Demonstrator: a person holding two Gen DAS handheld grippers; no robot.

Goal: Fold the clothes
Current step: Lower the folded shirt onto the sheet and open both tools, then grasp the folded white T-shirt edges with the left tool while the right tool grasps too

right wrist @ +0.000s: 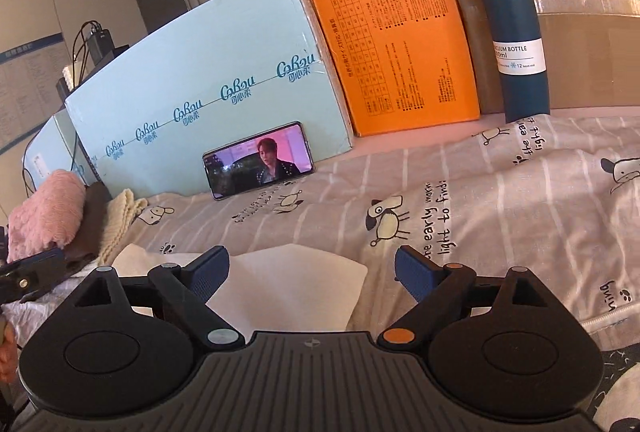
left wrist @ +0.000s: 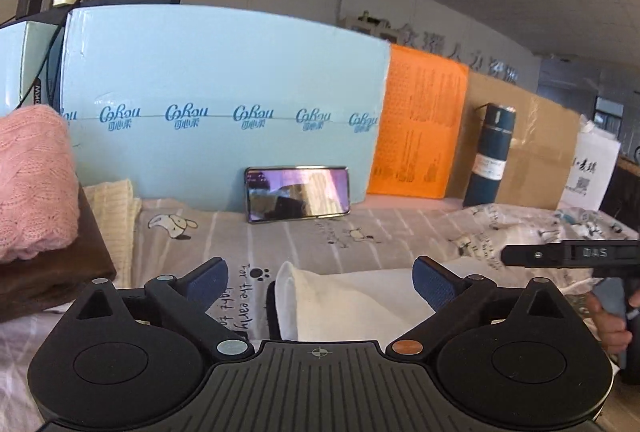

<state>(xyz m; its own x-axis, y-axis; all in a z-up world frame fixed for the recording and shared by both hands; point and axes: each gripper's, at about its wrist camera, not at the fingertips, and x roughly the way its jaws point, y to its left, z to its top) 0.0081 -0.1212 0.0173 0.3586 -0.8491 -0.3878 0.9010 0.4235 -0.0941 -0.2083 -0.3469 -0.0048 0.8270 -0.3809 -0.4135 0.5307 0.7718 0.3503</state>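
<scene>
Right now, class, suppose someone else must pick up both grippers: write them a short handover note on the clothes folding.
Left gripper: open, holding nothing, fingers either side of the white garment.
Right gripper: open, holding nothing, over the same garment's right part.
The white garment lies on the printed bedsheet, apparently partly folded; how far is unclear.
On the left sit a pink sweater, a brown garment under it and a cream knit beside them, apparently folded.
Left to do: finish the white garment, probably add it to those clothes.
Mind the phone and bottle at the back.
</scene>
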